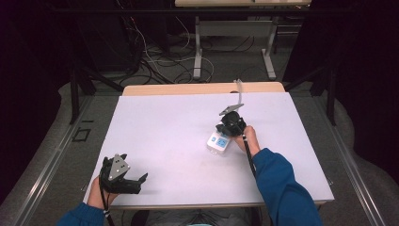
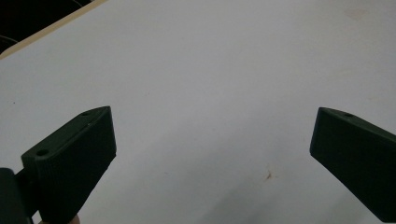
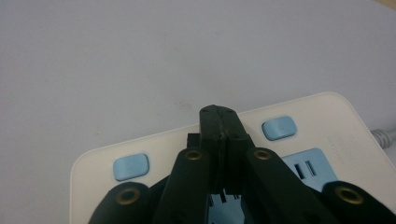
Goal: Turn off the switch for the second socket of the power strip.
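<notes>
Risk at this moment sits at the right, the left side being idle. Left tool [image 1: 136, 181], at the near left corner of the white surface [image 1: 179, 136], rests low with its jaws spread wide and nothing between them; the left gripper view shows bare sheet in the gap. Toward the right of centre lies a white power strip [image 1: 219, 143] with pale blue socket faces and two blue switch buttons [image 3: 132, 166], a grey cord [image 3: 385, 136] leaving one end. Right tool [image 1: 229, 128] is poised directly over the strip, its jaws pressed together; in the right gripper view the closed tips [image 3: 218, 122] overlie the top face between the two buttons, and whether they pinch a small part there or merely press on the housing cannot be told. Likely failures, as judged: the closed tips could slip off the smooth plastic, or a sideways push could slide or spin the light strip on the sheet, the cord dragging it. Long axis of the strip appears to run obliquely, near-left to far-right, socket faces upward, cord end toward the far right.
</notes>
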